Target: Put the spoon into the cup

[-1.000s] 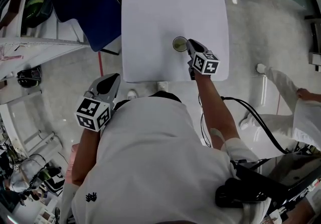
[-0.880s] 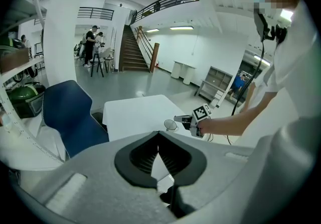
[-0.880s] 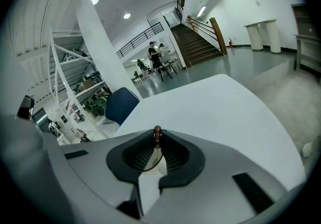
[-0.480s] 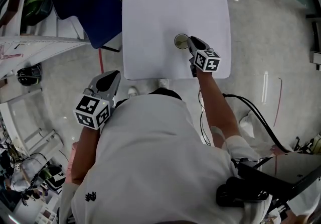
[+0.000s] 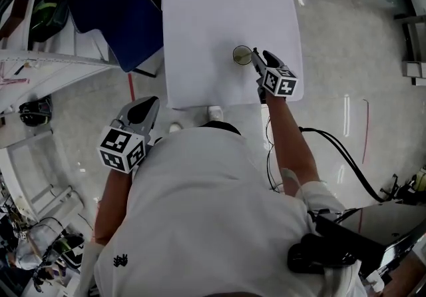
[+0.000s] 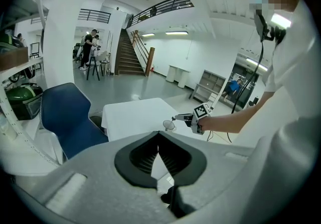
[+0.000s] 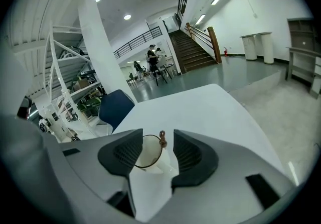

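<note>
Right jaws released, spoon in cup.
My right gripper [image 7: 158, 134], angled down over one white square table [image 7: 200, 105], has just opened wide. One brown-knobbed spoon [image 7: 162, 138] stands free between its jaws in one white dark-rimmed cup [image 7: 147, 158]. My left gripper [image 6: 158, 137] hangs beside the table, closed and empty.

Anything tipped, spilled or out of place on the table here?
Nothing stands out. The cup stands upright on the white table, with the spoon resting in it, handle end above the rim. The right claw has jaws that have just been opening and stand apart around that handle end. No spill shows.
</note>
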Motion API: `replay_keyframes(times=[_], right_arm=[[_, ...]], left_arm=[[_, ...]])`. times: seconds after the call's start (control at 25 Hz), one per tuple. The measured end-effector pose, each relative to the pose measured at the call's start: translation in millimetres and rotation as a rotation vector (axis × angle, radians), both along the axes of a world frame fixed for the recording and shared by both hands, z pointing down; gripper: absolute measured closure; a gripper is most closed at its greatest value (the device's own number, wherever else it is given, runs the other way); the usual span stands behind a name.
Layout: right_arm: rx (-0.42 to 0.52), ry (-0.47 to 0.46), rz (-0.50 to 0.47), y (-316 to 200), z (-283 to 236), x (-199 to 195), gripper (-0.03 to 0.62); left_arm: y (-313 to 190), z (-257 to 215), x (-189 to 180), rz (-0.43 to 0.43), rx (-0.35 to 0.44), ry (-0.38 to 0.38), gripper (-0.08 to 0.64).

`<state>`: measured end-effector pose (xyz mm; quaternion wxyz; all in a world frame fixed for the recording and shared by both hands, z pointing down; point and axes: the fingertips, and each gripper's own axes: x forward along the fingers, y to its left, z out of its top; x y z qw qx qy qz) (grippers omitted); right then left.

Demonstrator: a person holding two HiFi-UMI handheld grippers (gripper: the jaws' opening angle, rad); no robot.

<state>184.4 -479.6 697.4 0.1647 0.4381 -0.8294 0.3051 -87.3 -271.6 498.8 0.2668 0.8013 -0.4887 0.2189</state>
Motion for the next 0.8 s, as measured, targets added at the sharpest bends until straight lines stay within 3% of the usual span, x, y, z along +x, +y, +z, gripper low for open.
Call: replay_keyframes(times=[0.28, 0.44, 0.56, 0.68, 0.8], right_arm=[[0.045, 0.055, 0.058, 39.3, -39.0, 11.6, 0.405], [0.058, 0.085, 0.072, 79.3, -58.5, 7.5, 0.466], [0.066, 0.102, 0.023, 115.5, -73.6, -13.0, 0.574], [0.062, 0.103, -0.041, 157.7, -86.1, -41.8, 0.583], [0.03, 0.045, -0.11, 203.7, -100.7, -76.4, 0.583]], left_arm=[[21.6, -10.8, -18.0, 0.036, 0.044, 0.053, 0.549], [42.6, -13.0, -31.5, 0.058, 0.059, 0.079, 0.549], [55.7, -12.5, -42.9, 0.08, 0.068, 0.09, 0.549], [73.0, -12.6, -50.5, 0.106, 0.074, 0.098, 0.549], [92.1, -16.7, -54.3, 0.138, 0.087, 0.115, 0.549]])
